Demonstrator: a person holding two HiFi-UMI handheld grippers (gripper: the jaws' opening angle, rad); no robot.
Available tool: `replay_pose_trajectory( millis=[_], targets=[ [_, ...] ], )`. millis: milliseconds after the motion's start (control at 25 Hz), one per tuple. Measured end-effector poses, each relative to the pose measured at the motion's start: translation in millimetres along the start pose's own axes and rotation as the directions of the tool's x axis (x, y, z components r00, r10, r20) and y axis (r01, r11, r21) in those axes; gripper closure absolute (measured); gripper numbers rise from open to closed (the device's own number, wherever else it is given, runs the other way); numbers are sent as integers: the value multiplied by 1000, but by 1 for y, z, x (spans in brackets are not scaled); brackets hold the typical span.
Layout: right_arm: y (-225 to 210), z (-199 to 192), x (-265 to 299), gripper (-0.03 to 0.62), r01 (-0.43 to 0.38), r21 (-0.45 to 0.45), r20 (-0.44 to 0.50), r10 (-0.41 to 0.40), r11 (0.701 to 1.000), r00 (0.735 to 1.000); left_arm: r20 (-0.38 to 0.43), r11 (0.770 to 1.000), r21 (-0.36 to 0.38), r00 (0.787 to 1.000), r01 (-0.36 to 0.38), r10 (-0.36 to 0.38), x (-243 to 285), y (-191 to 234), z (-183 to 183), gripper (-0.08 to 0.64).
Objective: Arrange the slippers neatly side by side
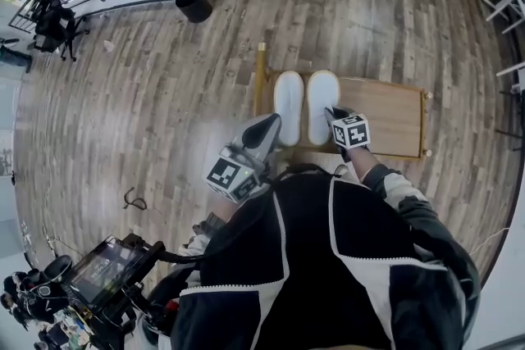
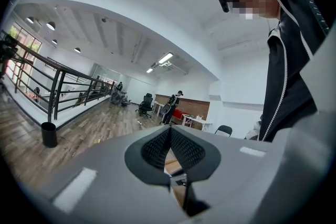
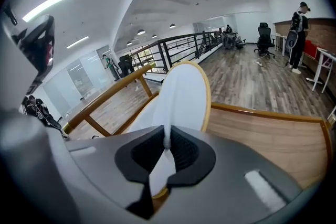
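At centre frame, the white left slipper (image 1: 288, 98) and right slipper (image 1: 322, 98) are lying side by side on a low wooden table (image 1: 385, 115). The right gripper (image 1: 331, 114) is pinching the right slipper's near edge (apparently the heel). The left gripper (image 1: 269, 127) is hovering just below the left slipper, its jaws pressed together on nothing.

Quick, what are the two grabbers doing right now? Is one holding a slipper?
Left gripper: closed, holding nothing.
Right gripper: closed on the edge of a white slipper.
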State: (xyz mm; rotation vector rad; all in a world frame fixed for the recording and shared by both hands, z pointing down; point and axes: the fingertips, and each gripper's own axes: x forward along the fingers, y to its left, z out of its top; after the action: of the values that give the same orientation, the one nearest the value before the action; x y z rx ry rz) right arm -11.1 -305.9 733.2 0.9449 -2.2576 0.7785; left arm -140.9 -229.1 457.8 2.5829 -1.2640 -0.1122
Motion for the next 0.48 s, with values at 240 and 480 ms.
replay_pose_trajectory(
  millis=[240, 480],
  targets=[
    [-9, -18, 25, 565, 34, -22, -104, -36, 999, 994, 12, 1000, -9, 1000, -14, 14, -8, 0, 1, 541],
    [-17, -25, 39, 565, 39, -62, -162, -48, 997, 986, -29, 999, -2, 998, -52, 52, -17, 0, -2, 541]
  ],
)
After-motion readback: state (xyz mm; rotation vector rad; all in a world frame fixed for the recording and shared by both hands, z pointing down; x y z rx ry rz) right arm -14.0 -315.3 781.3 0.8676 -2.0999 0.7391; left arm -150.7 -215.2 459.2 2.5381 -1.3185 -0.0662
